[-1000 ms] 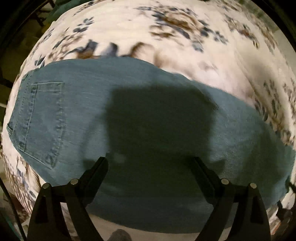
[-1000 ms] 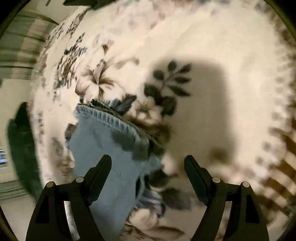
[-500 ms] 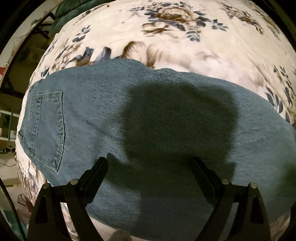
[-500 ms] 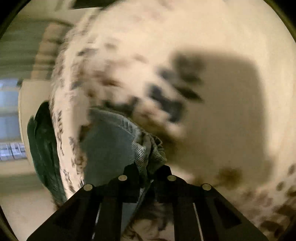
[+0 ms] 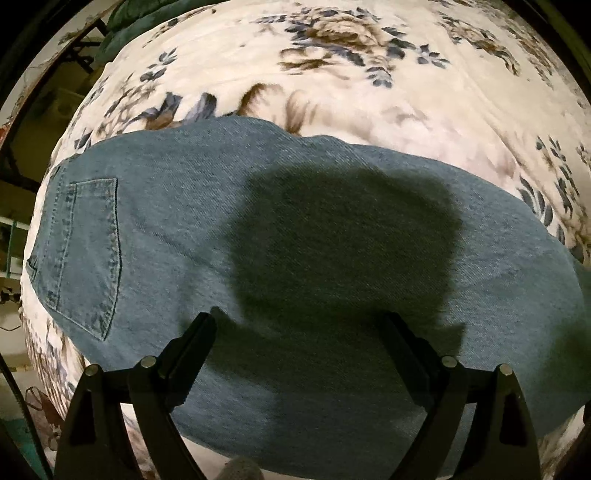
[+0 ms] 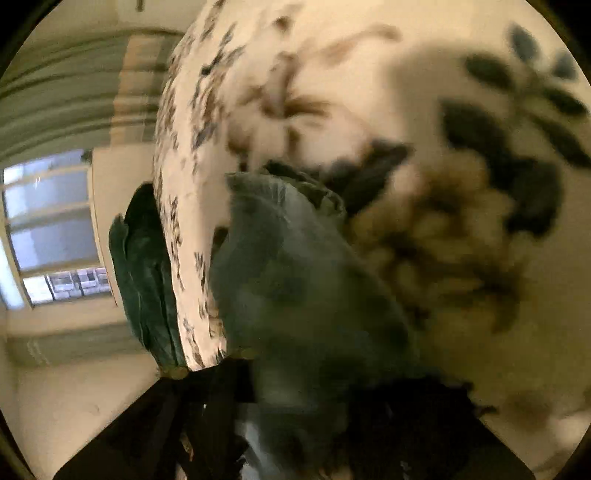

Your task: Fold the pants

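Blue denim pants (image 5: 295, 258) lie flat across a floral bedspread (image 5: 351, 74), back pocket (image 5: 88, 251) at the left. My left gripper (image 5: 299, 332) hovers open just above the middle of the pants, holding nothing. In the blurred right wrist view, my right gripper (image 6: 295, 391) is shut on the hem end of a pant leg (image 6: 295, 277), which drapes up over the fingers and hides them. The cloth is lifted off the bedspread (image 6: 461, 240).
A dark green cushion or blanket (image 6: 144, 280) lies at the bed's edge, also showing at the top left of the left wrist view (image 5: 125, 26). A window (image 6: 48, 229) and curtains are beyond the bed. Dark furniture frames stand left of the bed (image 5: 22, 147).
My right gripper closed on the pant leg hem and has lifted it, swinging the view. My left gripper stayed open and drifted slightly over the pants.
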A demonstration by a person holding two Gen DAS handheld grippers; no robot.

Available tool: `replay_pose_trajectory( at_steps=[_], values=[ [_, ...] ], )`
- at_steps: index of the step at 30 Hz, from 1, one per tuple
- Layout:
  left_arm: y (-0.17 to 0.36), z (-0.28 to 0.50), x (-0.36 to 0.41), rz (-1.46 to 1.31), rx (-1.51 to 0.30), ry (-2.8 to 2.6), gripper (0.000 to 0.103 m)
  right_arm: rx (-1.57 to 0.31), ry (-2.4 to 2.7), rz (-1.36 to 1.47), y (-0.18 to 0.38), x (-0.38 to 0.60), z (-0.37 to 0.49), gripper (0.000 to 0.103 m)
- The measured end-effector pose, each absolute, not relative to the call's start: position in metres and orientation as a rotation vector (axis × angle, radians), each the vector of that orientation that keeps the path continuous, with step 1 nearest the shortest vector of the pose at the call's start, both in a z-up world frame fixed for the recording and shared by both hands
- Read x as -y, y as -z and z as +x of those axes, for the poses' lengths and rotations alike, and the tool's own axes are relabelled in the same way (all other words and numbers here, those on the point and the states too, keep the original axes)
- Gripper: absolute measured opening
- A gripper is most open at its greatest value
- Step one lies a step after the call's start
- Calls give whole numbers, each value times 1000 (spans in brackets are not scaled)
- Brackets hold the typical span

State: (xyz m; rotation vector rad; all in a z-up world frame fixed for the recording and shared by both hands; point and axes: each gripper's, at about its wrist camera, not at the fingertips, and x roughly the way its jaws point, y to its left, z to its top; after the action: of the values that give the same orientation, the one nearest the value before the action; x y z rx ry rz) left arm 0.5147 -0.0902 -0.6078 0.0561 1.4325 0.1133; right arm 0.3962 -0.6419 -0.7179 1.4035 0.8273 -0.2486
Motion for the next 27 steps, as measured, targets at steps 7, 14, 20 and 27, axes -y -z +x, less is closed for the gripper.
replay_pose_trajectory(
  at_steps=[7, 14, 20, 27],
  values=[
    [569, 519, 53, -28, -1403, -89, 91, -805, 377, 1233, 666, 620, 387, 7],
    [523, 515, -24, -105, -1348, -148, 91, -890, 351, 631, 542, 494, 461, 7],
    [505, 504, -115, -203, -1321, -249, 92, -982, 243, 323, 539, 329, 525, 7],
    [503, 484, -197, -251, -1312, -338, 92, -1116, 9, -17, 601, 110, 527, 7]
  ],
)
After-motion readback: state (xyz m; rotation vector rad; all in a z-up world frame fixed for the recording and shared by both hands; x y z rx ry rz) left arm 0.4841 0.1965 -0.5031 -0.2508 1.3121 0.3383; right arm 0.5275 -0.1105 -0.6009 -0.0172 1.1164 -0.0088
